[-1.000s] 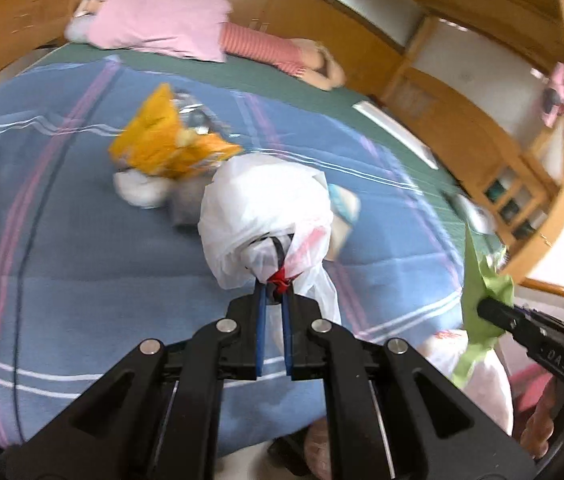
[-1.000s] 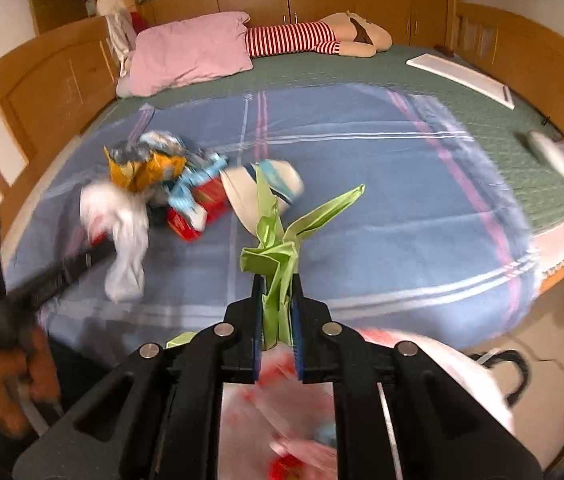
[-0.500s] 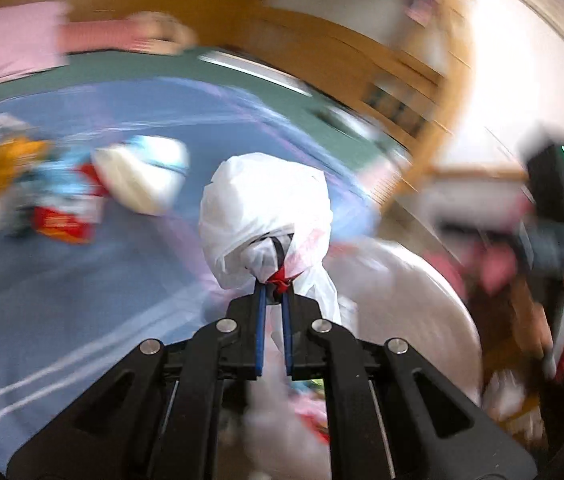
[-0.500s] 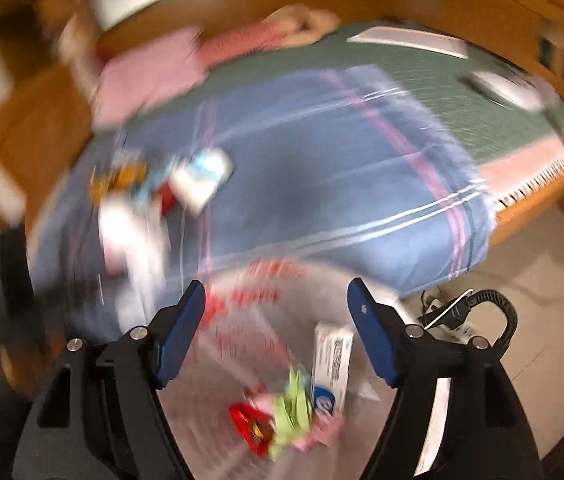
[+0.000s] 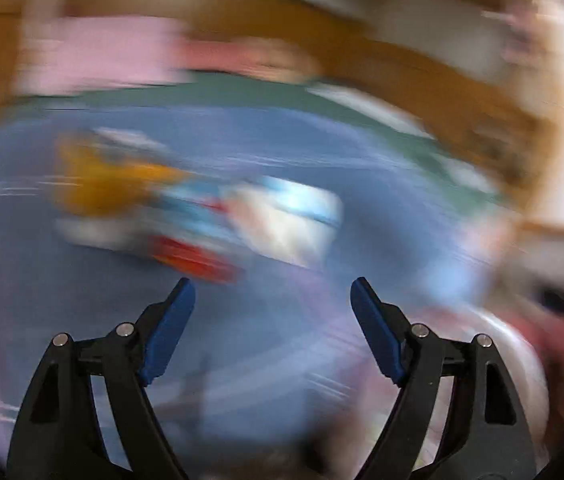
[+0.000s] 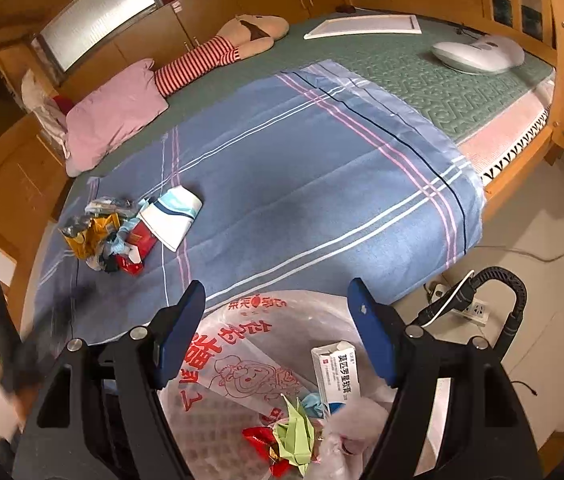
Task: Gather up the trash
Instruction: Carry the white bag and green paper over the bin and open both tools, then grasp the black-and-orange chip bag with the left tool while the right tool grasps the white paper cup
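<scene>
My right gripper [image 6: 277,284] is open and empty above a white trash bag with red print [image 6: 241,344] on the floor by the bed. Inside lie a medicine box [image 6: 336,376], a green wrapper [image 6: 294,436] and a crumpled white bag [image 6: 346,440]. A pile of wrappers [image 6: 109,240] and a white-and-blue packet [image 6: 171,220] rest on the blue blanket [image 6: 302,184]. The left wrist view is heavily blurred: my left gripper [image 5: 271,282] has its jaws opening with nothing between them, facing the same pile [image 5: 121,184] and packet [image 5: 286,220].
A pink pillow [image 6: 113,112] and a striped doll [image 6: 205,60] lie at the head of the bed. A white device [image 6: 478,54] and a white board [image 6: 366,26] sit on the green mattress. A power strip [image 6: 470,308] and a black cable [image 6: 510,296] lie on the floor at the right.
The left gripper let go of the knotted white bag and swung back toward the bed. The right gripper dropped the green wrapper into the trash bag and has stayed open.
</scene>
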`<move>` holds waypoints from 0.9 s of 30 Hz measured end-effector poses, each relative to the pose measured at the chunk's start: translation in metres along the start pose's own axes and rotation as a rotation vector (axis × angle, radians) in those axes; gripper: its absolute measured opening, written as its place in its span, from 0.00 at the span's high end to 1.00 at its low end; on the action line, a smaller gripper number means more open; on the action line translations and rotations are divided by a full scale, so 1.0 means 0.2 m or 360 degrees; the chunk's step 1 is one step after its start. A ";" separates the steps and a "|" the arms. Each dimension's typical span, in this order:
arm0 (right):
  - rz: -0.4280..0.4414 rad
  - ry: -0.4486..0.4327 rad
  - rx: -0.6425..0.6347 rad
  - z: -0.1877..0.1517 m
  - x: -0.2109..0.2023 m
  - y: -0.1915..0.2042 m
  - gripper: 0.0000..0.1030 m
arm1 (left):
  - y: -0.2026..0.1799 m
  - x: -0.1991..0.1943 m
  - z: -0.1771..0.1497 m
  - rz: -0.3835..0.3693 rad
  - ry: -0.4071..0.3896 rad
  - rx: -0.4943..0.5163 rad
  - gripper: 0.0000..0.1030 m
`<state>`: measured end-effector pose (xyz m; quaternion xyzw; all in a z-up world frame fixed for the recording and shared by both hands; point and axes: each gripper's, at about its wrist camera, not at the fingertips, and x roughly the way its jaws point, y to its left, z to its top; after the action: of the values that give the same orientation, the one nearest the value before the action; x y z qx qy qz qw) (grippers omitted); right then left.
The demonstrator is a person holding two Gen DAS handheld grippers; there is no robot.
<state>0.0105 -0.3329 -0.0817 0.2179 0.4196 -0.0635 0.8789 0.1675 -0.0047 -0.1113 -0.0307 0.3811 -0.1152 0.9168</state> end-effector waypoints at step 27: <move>0.0243 0.0249 0.0095 0.28 0.89 0.55 0.30 | 0.55 -0.15 0.00 -0.0071 -0.0241 -0.0716 0.90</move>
<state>0.1969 -0.2472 -0.1505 0.2796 0.4671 0.0083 0.8388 0.1682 0.1096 -0.1069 -0.2512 0.3267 -0.0450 0.9100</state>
